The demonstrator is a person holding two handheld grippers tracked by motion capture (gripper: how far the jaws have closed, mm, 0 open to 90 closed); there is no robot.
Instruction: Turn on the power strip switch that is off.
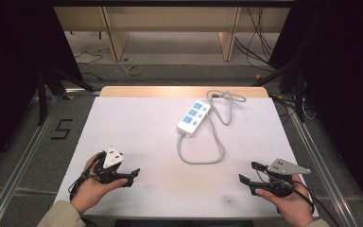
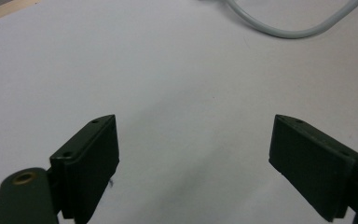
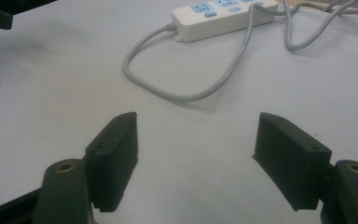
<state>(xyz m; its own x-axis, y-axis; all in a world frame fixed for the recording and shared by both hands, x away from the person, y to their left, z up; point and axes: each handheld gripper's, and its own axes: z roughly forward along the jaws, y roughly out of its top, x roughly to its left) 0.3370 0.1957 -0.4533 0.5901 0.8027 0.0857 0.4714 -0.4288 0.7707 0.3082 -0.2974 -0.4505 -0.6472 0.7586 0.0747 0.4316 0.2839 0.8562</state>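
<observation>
White power strip waits ahead of two spread grippers

White plastic marks the one thing on the table: a power strip (image 1: 194, 118) with blue sockets, lying at an angle in the far half, its grey cable (image 1: 203, 158) looping back toward the person and a second run of cable coiling off toward the far edge. From the high view, the left gripper (image 1: 126, 178) and the right gripper (image 1: 250, 173) sit low at the near edge, each in a hand, well apart, with the strip ahead of and between them. Both point inward and forward, which reads as a ready stance before a reach, with nothing held. The pale grey table top (image 1: 137, 127) has a bare wooden strip along its far side; beyond it lie grey carpet, loose cables, wooden furniture legs and dark curtains at both sides. A "5" is marked on the floor to the left.

In the left gripper view, the jaws stand wide apart with only bare table top (image 2: 168, 93) between them. The loop of cable (image 2: 284, 31) curves ahead and to the right of the jaws, well clear.

In the right gripper view, the jaws are likewise spread and empty. The cable loop (image 3: 177, 91) lies just ahead of the jaw tips, and the power strip (image 3: 223, 18) sits farther on, slightly left of centre. The cable looks the nearest thing to grasp from here.
</observation>
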